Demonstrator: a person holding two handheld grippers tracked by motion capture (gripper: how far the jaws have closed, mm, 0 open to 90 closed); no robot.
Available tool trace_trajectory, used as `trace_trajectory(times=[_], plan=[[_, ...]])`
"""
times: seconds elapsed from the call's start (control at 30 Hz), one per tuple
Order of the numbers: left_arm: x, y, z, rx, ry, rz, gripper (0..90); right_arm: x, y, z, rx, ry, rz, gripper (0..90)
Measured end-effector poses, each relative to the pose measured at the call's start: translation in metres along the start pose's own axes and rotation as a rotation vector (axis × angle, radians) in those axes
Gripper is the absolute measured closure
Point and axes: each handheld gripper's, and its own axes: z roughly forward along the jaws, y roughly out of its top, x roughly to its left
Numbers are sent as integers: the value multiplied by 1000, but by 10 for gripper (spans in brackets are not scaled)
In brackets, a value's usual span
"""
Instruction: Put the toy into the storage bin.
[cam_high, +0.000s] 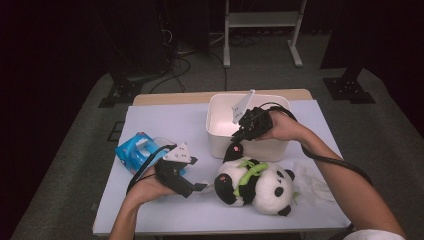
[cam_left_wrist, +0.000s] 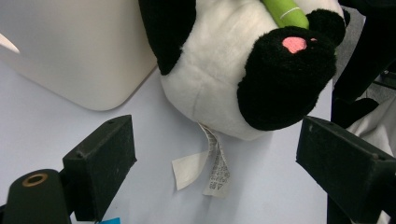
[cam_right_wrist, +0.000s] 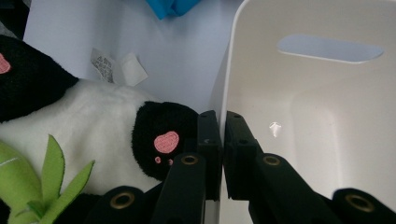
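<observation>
Dark floor surrounds a desk (cam_high: 165, 125) covered with a pale sheet. On it, the right gripper (cam_right_wrist: 222, 140) has its fingers (cam_right_wrist: 208, 140) closed on the near wall of a white bin (cam_right_wrist: 327, 121), one finger outside and one inside the rim. Just outside that wall lies a plush panda (cam_high: 255, 185), its black paw with a pink pad touching the outer finger. The left gripper (cam_left_wrist: 215, 154) rests low on the desk with its fingers (cam_left_wrist: 100, 158) spread wide and holding nothing, pointing at the panda's rear, where a white label (cam_left_wrist: 205, 168) trails onto the sheet. Behind the left hand (cam_high: 147, 187) sits a blue packet (cam_high: 132, 150), and a crumpled white cloth (cam_high: 312, 185) lies beside the panda.
</observation>
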Motion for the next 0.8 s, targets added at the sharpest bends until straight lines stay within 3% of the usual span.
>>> trace_trajectory(times=[0.57,0.8], plan=[[-1,-1,0,-2,-2,-4,105,6,1,1,-19,22,-19,856],[-2,-1,-1,-1,1,-1,105,4,-1,-4,-37,13,14,768]])
